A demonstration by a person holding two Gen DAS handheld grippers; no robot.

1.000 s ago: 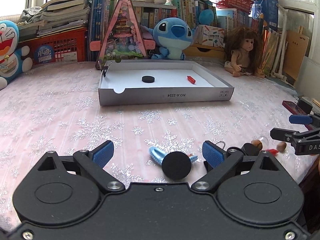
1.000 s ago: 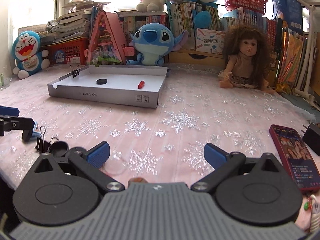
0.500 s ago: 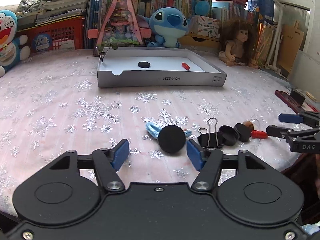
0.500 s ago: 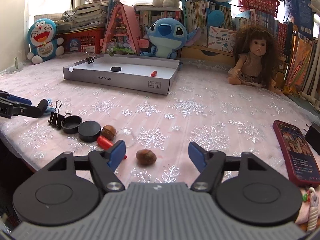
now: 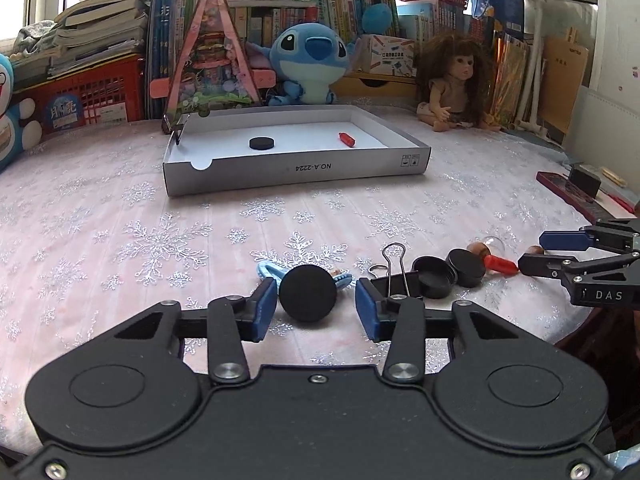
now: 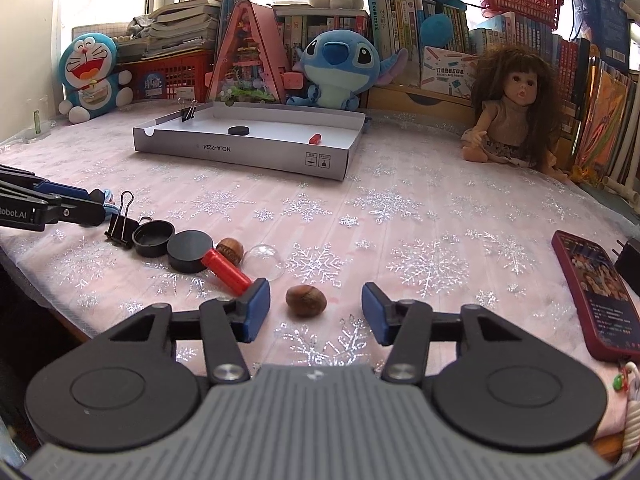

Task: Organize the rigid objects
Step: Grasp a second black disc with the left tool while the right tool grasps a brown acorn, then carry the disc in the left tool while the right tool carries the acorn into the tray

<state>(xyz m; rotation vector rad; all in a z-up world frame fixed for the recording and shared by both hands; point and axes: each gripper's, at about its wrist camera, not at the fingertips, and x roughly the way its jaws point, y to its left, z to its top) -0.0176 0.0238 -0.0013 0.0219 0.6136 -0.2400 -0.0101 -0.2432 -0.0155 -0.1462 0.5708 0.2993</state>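
Left claw: unclenched, has just been closing around black disc; centre it first.
Right claw: unclenched, has just been closing around nut near desk's front edge.

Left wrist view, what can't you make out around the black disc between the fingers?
- Blue clip: mostly hidden behind the black disc, left wrist view.
- Left gripper contact with the disc: its jaws have just been closing, gaps still show.
- Nut: mostly hidden behind the right gripper.
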